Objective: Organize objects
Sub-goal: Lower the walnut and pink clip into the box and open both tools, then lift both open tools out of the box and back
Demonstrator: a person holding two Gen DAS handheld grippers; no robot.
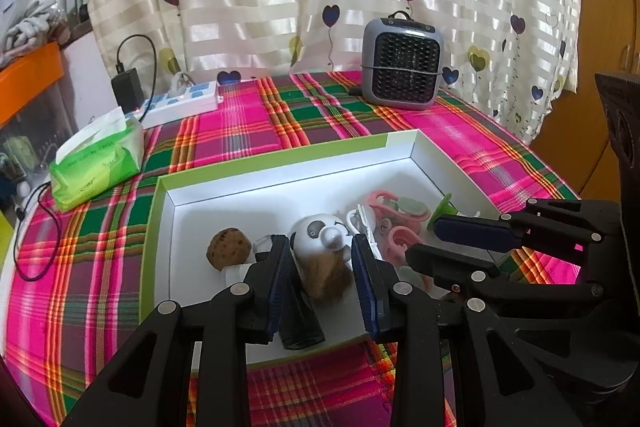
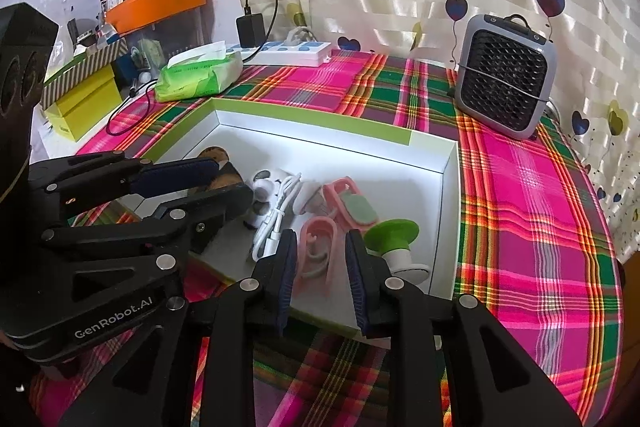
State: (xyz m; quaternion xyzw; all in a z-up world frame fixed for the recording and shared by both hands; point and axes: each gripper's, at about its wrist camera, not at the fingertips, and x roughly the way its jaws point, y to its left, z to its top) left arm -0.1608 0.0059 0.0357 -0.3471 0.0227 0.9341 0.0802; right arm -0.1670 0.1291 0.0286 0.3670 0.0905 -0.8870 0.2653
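A shallow white box [image 1: 280, 183] with a green rim lies on the plaid tablecloth; it also shows in the right wrist view [image 2: 448, 195]. In it lie a brown ball [image 1: 229, 248], a white and brown toy animal [image 1: 322, 251], a black object [image 1: 300, 323], a white cable [image 2: 276, 219], pink clips [image 2: 316, 251] and a green-capped piece [image 2: 392, 235]. My left gripper [image 1: 320, 279] is open, its fingers on either side of the toy animal. My right gripper [image 2: 320, 275] is open, its fingers on either side of a pink clip. Each gripper shows in the other's view.
A grey mini fan [image 1: 402, 65] stands at the back of the table. A green tissue pack [image 1: 98, 159], a white power strip [image 1: 180, 103] with a black charger [image 1: 128, 89] lie at the back left. Orange and yellow boxes [image 2: 84, 103] stand beyond the left edge.
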